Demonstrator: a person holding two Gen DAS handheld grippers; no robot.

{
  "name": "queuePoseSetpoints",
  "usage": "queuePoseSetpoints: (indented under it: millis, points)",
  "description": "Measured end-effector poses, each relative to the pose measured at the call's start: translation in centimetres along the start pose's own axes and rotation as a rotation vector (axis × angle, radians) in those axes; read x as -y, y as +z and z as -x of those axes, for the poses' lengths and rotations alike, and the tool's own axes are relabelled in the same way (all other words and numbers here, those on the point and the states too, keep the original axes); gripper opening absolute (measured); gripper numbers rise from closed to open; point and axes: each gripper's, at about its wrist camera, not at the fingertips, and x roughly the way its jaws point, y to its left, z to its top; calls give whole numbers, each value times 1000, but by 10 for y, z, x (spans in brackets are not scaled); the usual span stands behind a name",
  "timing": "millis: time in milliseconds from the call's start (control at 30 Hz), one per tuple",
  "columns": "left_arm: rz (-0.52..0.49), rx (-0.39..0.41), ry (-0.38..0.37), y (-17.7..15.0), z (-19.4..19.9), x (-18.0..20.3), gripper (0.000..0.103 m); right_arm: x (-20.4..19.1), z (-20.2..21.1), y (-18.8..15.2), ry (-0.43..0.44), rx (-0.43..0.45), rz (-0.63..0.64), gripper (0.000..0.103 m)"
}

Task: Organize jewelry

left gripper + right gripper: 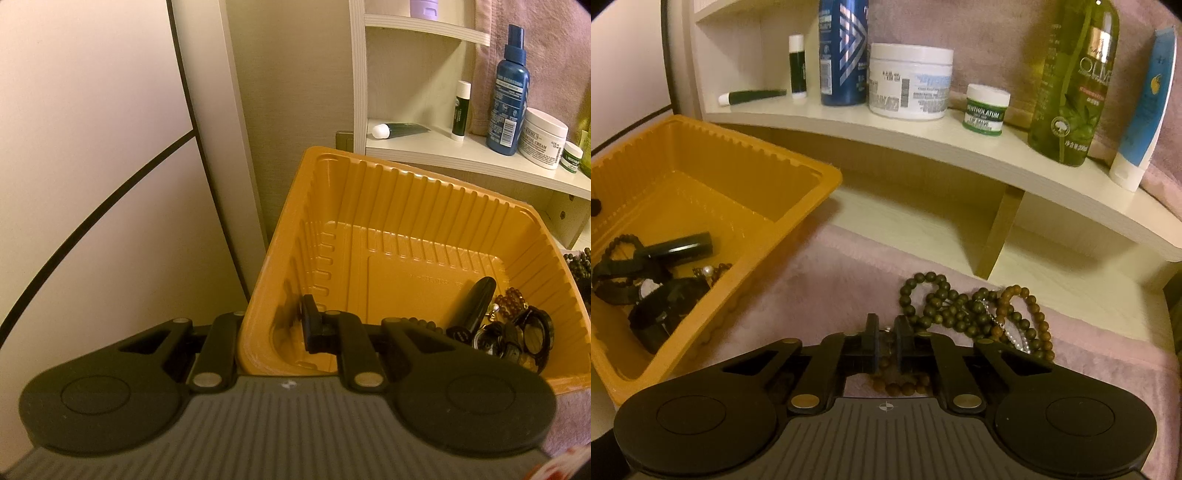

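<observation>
Wooden beads: brown bead bracelet [905, 386] lies on the pink cloth [827, 295], right of the tray, under the right gripper
Right gripper [886, 341]: jaws narrow, pinching a small metal bit of the bracelet
Bead pile: green bead strands [934, 302] just right of it
Tray: orange plastic tray [369, 221] tilted, holding watches [532, 332] and beads
Left gripper [273, 328]: clamped on the tray's near-left wall
Shelf [923, 136]: jars and bottles, far side
</observation>
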Motion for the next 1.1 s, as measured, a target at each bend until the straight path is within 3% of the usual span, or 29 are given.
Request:
queuePoseSetpoints:
  millis: [233,533,800,1100]
  points:
    - [-2,5,0,-1,1,0,14,-3,31,9,22,91,-50,8]
    - [-4,11,-5,-2,2,-1,14,-43,75,25,154,181,-101,8]
    - [-4,17,-8,-2,3,-2,14,-89,83,36,285,183,-85,8]
    - [-4,19,-13,-3,4,-3,14,-129,58,50,356,154,-80,8]
